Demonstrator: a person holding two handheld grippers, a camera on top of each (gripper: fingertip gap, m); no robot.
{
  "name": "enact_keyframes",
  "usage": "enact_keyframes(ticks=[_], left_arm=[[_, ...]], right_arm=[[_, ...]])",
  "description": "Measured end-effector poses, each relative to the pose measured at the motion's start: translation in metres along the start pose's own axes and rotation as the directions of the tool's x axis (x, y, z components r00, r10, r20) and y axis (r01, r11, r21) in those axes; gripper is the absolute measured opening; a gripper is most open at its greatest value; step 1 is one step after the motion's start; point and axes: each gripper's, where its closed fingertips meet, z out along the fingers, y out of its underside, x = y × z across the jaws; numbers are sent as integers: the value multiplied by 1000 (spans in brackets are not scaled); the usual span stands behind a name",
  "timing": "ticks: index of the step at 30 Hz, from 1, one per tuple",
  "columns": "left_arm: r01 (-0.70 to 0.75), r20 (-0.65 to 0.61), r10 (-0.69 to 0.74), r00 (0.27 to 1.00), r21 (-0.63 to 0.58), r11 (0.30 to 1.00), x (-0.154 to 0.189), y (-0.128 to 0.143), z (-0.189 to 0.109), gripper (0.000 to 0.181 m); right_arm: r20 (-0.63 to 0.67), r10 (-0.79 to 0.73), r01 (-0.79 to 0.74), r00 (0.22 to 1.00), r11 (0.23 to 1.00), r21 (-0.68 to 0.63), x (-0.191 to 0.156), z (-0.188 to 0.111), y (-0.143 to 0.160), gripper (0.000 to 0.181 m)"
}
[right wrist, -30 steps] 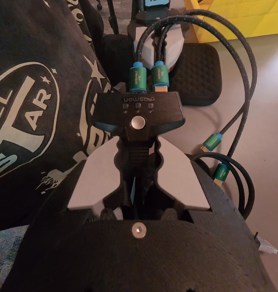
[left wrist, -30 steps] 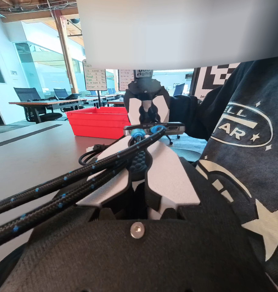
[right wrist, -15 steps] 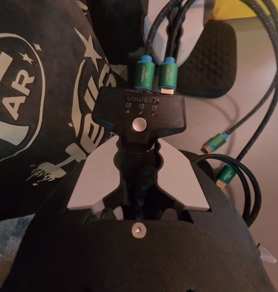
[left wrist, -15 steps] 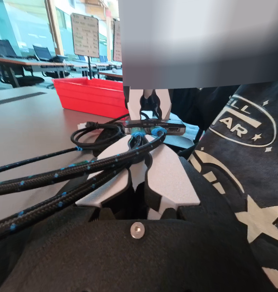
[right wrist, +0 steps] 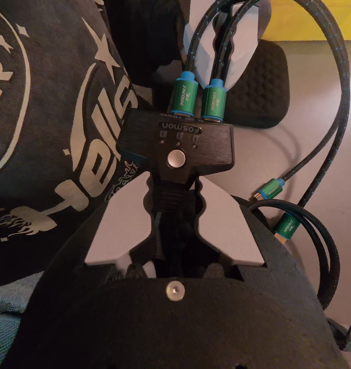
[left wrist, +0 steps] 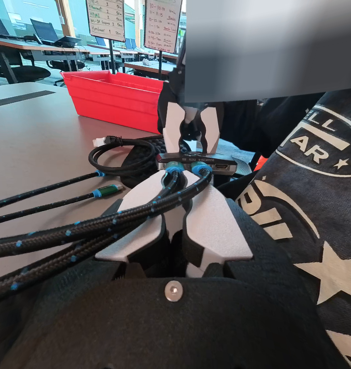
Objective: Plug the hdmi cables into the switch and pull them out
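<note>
Black switch [right wrist: 175, 146] is pinched at its neck by the right gripper [right wrist: 174, 191]. Two green plugs [right wrist: 183, 95] are seated; the left gripper [left wrist: 182, 179] is pressed together beneath them. Braided cables [left wrist: 90, 229] could be snagged, cocking a plug.

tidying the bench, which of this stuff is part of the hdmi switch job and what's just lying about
In the job: switch, held by right gripper; two plugged cables; loose plugs; left gripper.

Lying about: red bin, black pad, coiled black cable.
</note>
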Motion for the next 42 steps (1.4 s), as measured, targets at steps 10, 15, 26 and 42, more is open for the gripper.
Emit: enact_keyframes(ticks=[10, 15, 26, 42], left_arm=[[43, 171, -125, 977, 420, 906, -36, -45, -42, 30], [-28, 214, -95, 972, 510, 860, -34, -50, -56, 30], [-38, 208, -100, 973, 571, 820, -33, -54, -65, 29], [-46, 224, -107, 969, 584, 811, -35, -55, -66, 28]], right_arm=[[-557, -136, 274, 820, 946, 172, 78, -80, -73, 39], [-745, -128, 409, 654, 889, 207, 103, -170, -131, 39], [-952, 15, 436, 306, 887, 153, 113, -366, -181, 39], [-824, 560, 164, -89, 824, 542, 87, -355, 81, 37]])
